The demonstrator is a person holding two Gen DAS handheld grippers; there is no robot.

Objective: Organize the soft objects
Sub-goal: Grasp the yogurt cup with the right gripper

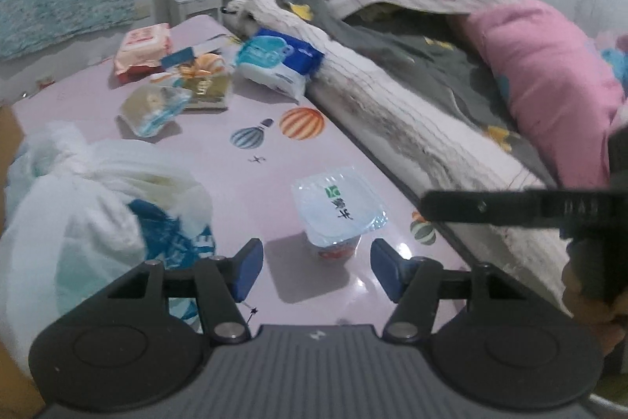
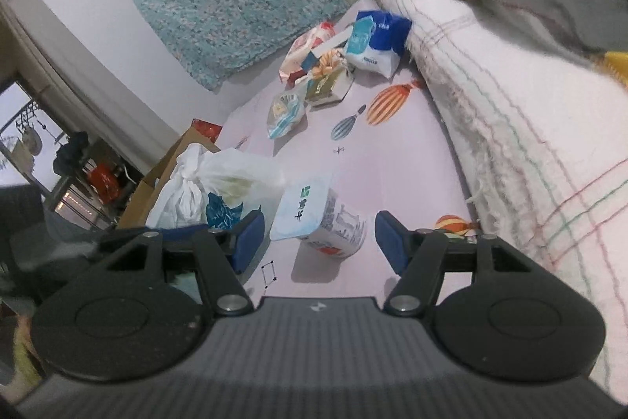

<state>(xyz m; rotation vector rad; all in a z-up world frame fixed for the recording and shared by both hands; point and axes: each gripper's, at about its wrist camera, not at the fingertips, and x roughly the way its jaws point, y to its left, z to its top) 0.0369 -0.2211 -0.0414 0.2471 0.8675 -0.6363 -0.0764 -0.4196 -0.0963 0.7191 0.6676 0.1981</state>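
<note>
A white yogurt cup (image 1: 337,211) with a clear lid stands on the pink balloon-print table (image 1: 274,152). It is just ahead of my left gripper (image 1: 318,269), whose blue pads (image 1: 249,269) stand apart and touch nothing. In the right wrist view the same cup (image 2: 322,218) sits just ahead of the gap of my right gripper (image 2: 318,242), also open and clear of it. A knotted white plastic bag (image 1: 98,203) (image 2: 212,187) lies left of the cup. At the far end lie a blue-white tissue pack (image 1: 274,61) (image 2: 376,42) and a pink wipes pack (image 1: 143,50).
A gold box with a bow (image 1: 204,81) and a clear packet (image 1: 153,108) lie near the packs. A bed with a white blanket (image 1: 392,112), grey cloth and pink pillow (image 1: 549,85) borders the table's right side. A black part of the other gripper (image 1: 510,209) reaches in from the right. A cardboard box (image 2: 165,175) stands left.
</note>
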